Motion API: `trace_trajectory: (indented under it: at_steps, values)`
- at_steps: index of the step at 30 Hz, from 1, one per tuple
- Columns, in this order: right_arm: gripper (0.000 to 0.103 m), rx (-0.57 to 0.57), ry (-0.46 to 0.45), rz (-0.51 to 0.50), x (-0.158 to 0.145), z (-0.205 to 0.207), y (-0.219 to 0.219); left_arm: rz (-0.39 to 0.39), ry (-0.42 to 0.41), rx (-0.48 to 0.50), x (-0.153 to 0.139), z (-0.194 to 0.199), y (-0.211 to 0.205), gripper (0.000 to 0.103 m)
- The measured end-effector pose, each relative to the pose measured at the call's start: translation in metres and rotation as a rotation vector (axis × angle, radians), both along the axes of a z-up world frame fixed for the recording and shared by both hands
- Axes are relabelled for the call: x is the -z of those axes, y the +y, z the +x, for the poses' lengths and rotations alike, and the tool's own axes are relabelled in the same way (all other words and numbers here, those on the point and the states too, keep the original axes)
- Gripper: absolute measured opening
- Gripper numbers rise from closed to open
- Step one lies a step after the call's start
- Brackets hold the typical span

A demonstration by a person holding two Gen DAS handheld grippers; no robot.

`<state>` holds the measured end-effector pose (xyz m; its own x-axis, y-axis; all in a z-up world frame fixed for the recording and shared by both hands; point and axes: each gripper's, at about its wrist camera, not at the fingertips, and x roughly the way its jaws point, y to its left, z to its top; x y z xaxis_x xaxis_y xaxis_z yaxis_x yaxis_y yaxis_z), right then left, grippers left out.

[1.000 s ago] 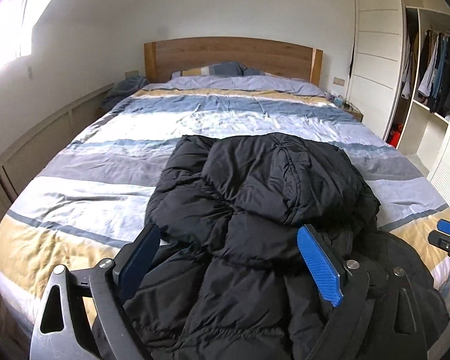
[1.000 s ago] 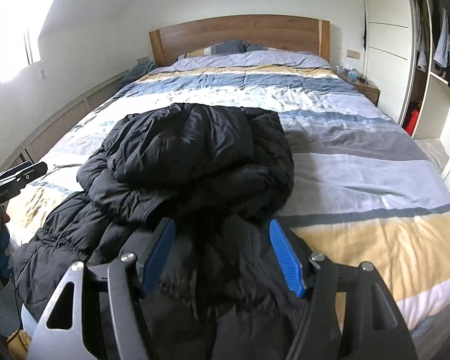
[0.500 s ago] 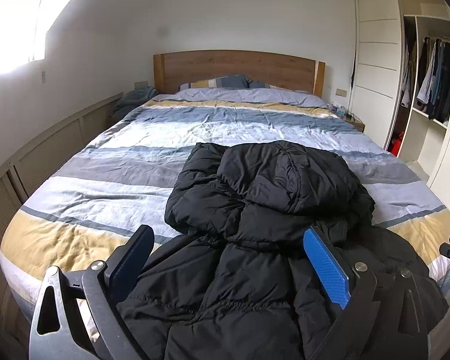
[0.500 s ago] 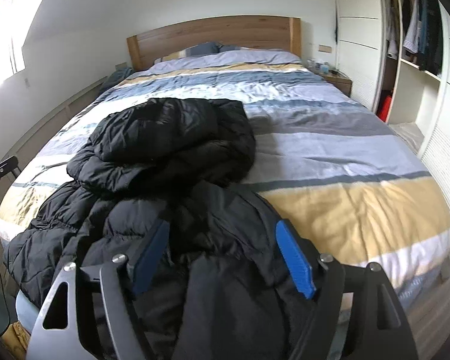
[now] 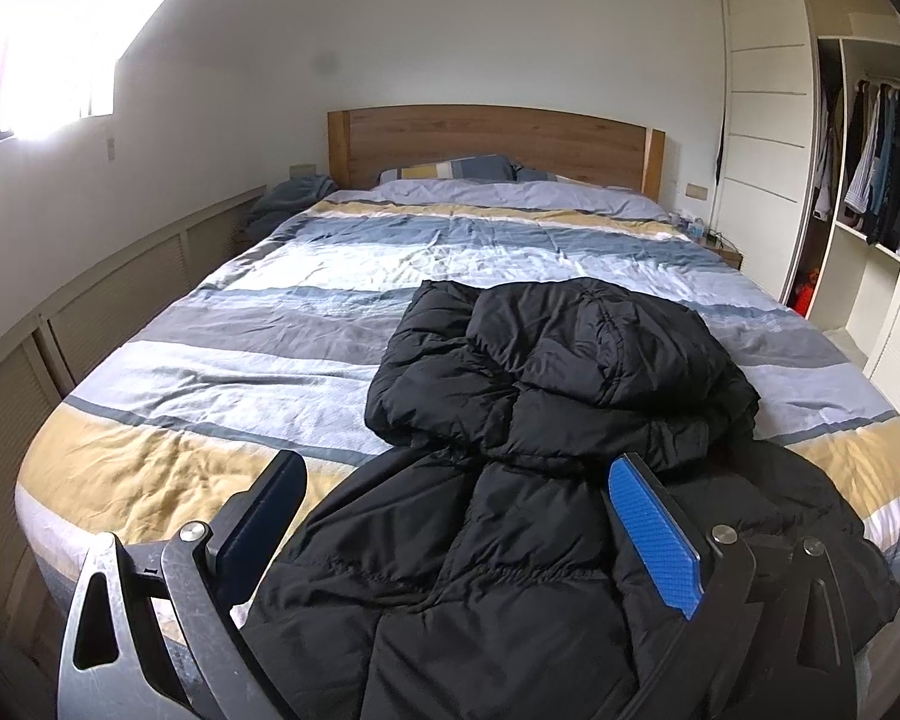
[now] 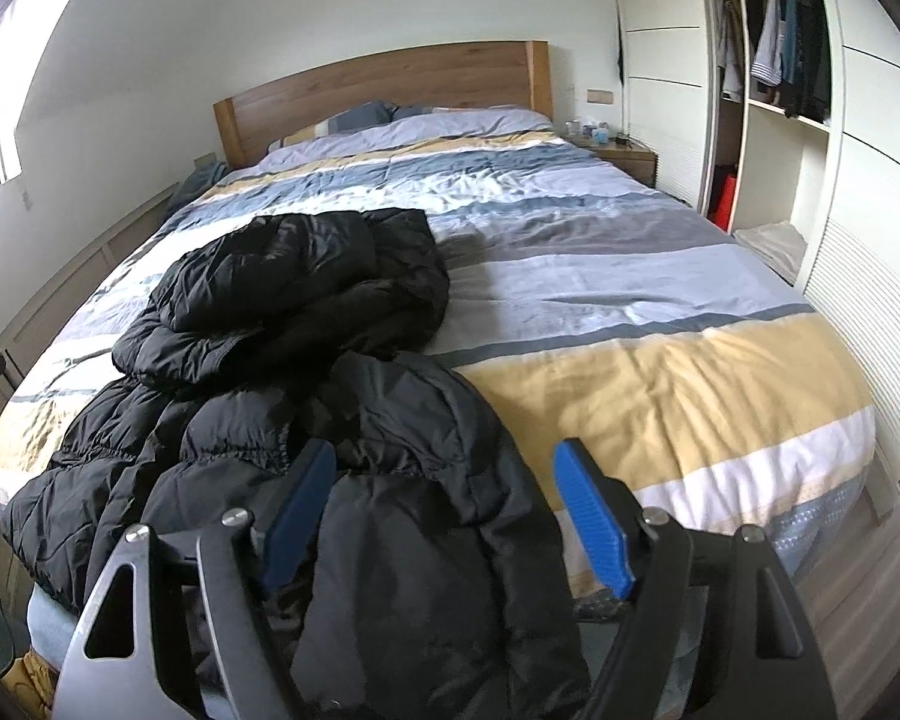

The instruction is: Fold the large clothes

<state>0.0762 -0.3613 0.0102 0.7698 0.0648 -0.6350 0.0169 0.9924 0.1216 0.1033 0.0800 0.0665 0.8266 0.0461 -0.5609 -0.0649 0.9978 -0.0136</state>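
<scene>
A black puffer jacket [image 5: 558, 372] lies crumpled on the striped bed [image 5: 258, 360], its upper part bunched in a mound and its lower part draped over the near edge. My left gripper [image 5: 455, 463] hovers over the jacket's near part, jaws wide open, pads clear of the fabric. In the right wrist view the jacket [image 6: 306, 300] fills the bed's left half. My right gripper [image 6: 443, 450] is open above the jacket's near right flap, which sits between the blue pads without being pinched.
The bed's right half [image 6: 660, 300] is bare striped duvet. A wooden headboard [image 5: 492, 138] and pillows are at the far end. An open wardrobe [image 6: 780, 48] with hanging clothes and a nightstand [image 6: 621, 153] stand on the right. Panelled wall [image 5: 120, 300] runs along the left.
Both grippers have drawn back from the jacket toward the foot of the bed. The right one shifted rightward and its jaws widened. The jacket lies as before.
</scene>
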Motion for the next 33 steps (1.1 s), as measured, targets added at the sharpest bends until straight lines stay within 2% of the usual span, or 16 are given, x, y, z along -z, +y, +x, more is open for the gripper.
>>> trace_trajectory:
  at_steps: [8, 20, 33]
  values:
    - [0.075, 0.040, 0.004, 0.034, 0.007, -0.010, -0.024, 0.006, 0.024, 0.011, 0.006, -0.002, 0.001, 0.102]
    - [0.075, 0.086, 0.088, 0.112, 0.045, -0.014, -0.054, -0.035, 0.177, -0.029, 0.051, 0.011, 0.041, 0.102]
    - [0.075, 0.042, 0.247, 0.260, 0.108, 0.007, -0.056, -0.177, 0.298, -0.118, 0.096, 0.013, 0.116, 0.102]
